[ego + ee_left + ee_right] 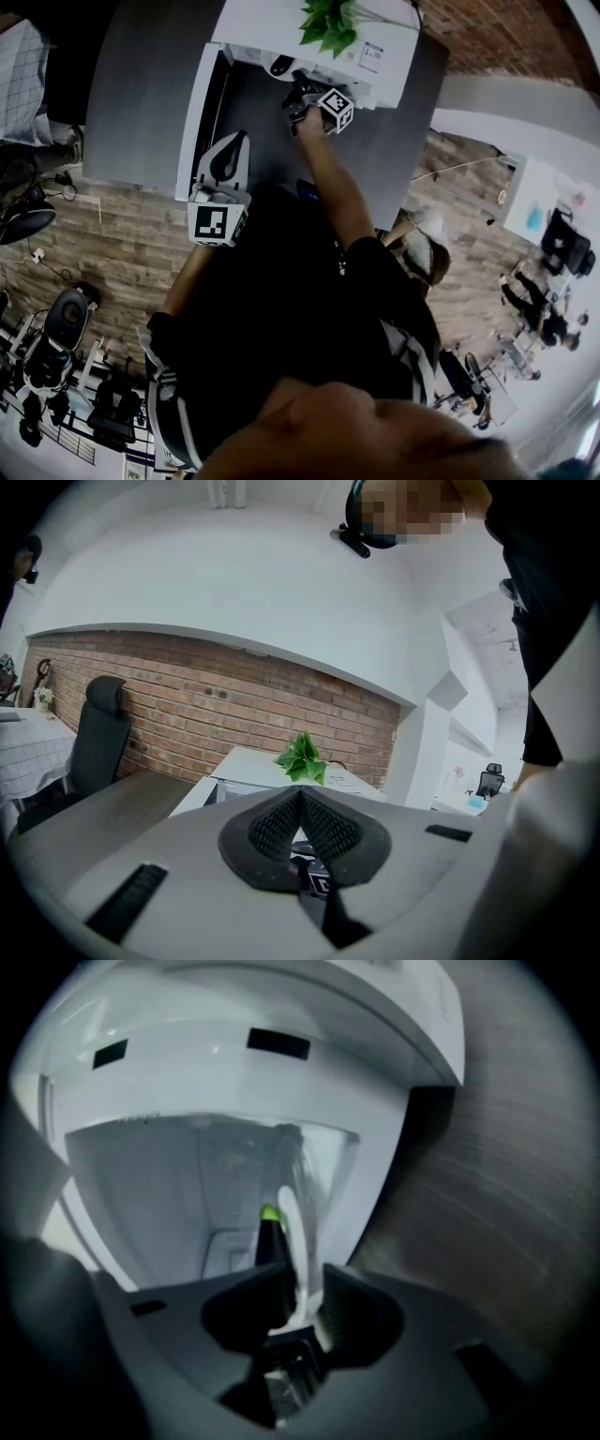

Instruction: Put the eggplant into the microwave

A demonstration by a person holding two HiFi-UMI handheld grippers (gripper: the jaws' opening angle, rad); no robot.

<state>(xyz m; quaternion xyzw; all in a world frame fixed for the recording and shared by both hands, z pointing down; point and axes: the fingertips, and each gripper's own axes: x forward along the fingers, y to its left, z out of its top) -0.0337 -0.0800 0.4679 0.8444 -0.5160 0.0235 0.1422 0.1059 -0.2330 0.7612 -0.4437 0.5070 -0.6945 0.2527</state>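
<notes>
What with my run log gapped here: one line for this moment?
right tongs open at white microwave | dark green-tipped eggplant inside, unheld | left tongs shut, empty

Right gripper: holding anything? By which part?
Nothing held. The right gripper has its jaws apart; the eggplant stands just past them inside the microwave, not clamped.

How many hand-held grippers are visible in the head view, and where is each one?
2. The left hand-held gripper is beside the open microwave door; the right hand-held gripper reaches into the microwave. None seems hidden.
</notes>
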